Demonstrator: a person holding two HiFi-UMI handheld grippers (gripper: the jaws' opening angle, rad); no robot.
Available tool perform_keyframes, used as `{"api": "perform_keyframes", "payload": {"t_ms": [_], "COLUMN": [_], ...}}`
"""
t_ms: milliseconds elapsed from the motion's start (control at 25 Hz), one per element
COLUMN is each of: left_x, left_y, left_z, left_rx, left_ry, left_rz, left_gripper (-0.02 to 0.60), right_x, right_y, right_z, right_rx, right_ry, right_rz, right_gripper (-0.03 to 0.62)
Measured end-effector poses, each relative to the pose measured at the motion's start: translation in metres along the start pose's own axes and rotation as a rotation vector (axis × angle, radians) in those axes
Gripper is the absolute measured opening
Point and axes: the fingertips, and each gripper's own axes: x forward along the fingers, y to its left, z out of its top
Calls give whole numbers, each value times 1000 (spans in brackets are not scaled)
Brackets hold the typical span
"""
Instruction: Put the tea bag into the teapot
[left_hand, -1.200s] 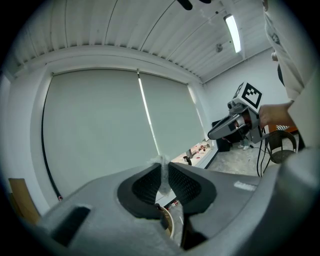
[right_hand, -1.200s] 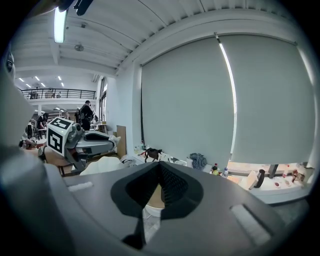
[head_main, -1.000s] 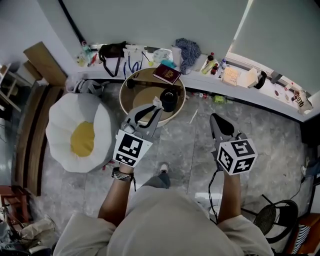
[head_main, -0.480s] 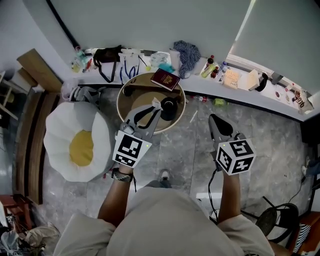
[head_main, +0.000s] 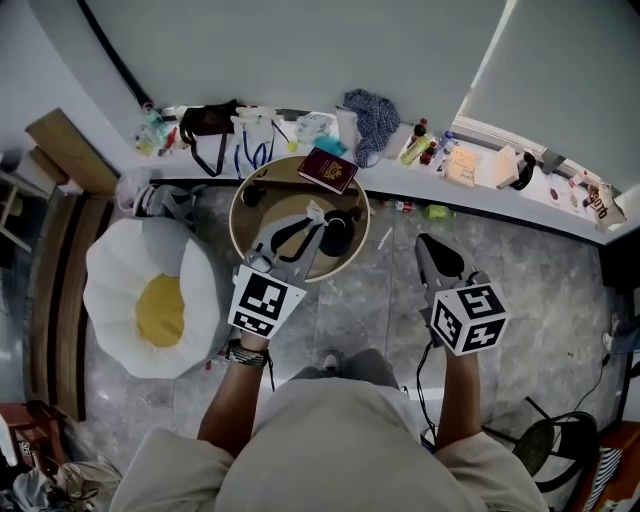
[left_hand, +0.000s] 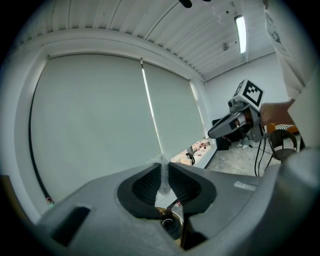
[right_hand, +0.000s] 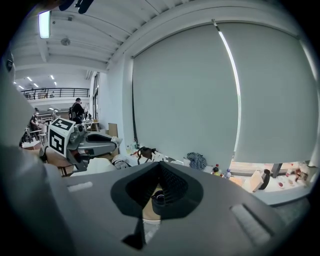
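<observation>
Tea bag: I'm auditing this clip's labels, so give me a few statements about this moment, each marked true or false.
1. The left gripper has its jaws shut on the tea bag. True.
2. The tea bag is already inside the teapot. False: it is pinched in the left gripper's jaws, outside the teapot.
3. The teapot stands on the round table. True.
4. The right gripper holds the red booklet. False: its jaws are shut on nothing, off to the side of the table over the floor, and the red booklet lies at the table's far edge.
</observation>
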Motion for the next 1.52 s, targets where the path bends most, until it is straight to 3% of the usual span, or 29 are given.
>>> {"api": "perform_keyframes", "payload": {"t_ms": [440, 920, 1520], "left_x": [34, 108, 177], "left_y": [22, 50, 61], "left_z": [-6, -29, -93], "left_rx": [-16, -64, -140], "left_ry": [2, 70, 170], "left_rz": [0, 7, -29], "left_gripper": [52, 52, 52], "right_x": [33, 99, 158], "right_y": [-21, -76, -115], "right_z": [11, 23, -14], "right_rx": [-17, -17, 38], "right_ry": [-4, 26, 146], "right_rz": [15, 70, 95], "right_gripper": [6, 6, 6]}}
